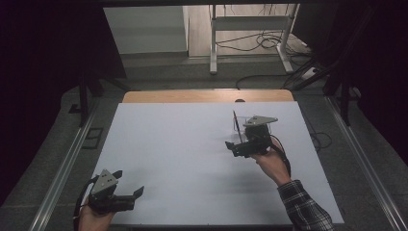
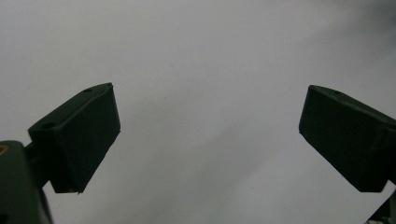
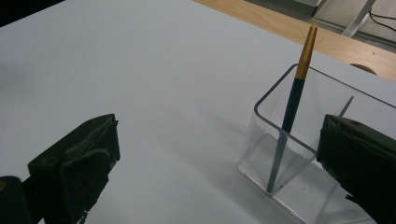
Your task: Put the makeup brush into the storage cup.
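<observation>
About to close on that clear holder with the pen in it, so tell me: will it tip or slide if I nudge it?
The clear holder looks thin-walled and light, on a smooth white table, so it would probably slide easily. The pen leans tall against one corner, well above the rim, which may shift weight that way and could tip it. The open right gripper sits close beside it.

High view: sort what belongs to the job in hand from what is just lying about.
In the job:
- pen, standing tilted in the clear box
- clear box
- right tongs, open beside the box

Lying about:
- left tongs, open over bare table
- cables on the floor
- metal stand
</observation>
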`<state>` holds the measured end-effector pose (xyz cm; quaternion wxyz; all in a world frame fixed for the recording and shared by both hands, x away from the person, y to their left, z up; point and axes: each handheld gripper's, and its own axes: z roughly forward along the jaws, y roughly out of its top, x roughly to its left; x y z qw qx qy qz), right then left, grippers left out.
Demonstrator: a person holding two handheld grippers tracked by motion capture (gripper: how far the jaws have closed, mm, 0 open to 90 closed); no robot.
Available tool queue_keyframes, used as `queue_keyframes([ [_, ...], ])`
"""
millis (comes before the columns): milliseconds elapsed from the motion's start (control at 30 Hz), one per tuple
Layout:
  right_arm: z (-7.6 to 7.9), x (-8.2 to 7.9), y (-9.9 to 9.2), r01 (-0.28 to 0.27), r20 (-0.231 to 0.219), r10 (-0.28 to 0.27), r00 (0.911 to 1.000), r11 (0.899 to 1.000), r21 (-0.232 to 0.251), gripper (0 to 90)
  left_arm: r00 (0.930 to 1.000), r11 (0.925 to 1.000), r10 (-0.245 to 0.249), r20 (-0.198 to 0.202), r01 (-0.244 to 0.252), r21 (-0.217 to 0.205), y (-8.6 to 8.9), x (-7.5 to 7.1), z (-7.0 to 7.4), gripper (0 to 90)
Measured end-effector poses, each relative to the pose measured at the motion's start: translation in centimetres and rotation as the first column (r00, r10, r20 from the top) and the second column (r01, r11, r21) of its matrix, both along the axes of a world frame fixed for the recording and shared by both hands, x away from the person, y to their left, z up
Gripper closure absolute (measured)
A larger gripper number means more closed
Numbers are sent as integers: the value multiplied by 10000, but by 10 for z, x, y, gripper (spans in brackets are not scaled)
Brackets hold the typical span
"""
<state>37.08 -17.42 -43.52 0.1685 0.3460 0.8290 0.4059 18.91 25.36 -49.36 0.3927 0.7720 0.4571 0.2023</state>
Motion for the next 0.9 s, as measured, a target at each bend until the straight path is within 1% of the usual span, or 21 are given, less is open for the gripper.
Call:
queue_keyframes([
  [233,0,-6,0,-126,33,126,9999,9999,23,0,10000,10000,-11,9,11,28,-1,0,0,60],
  [600,-3,-16,-1,-250,106,252,9996,9995,-187,0,10000,10000,-20,3,20,34,-1,0,0,59],
  [900,-5,-25,-2,-349,20,349,9994,9992,-201,0,10000,10000,-18,8,18,28,-1,0,0,60],
])
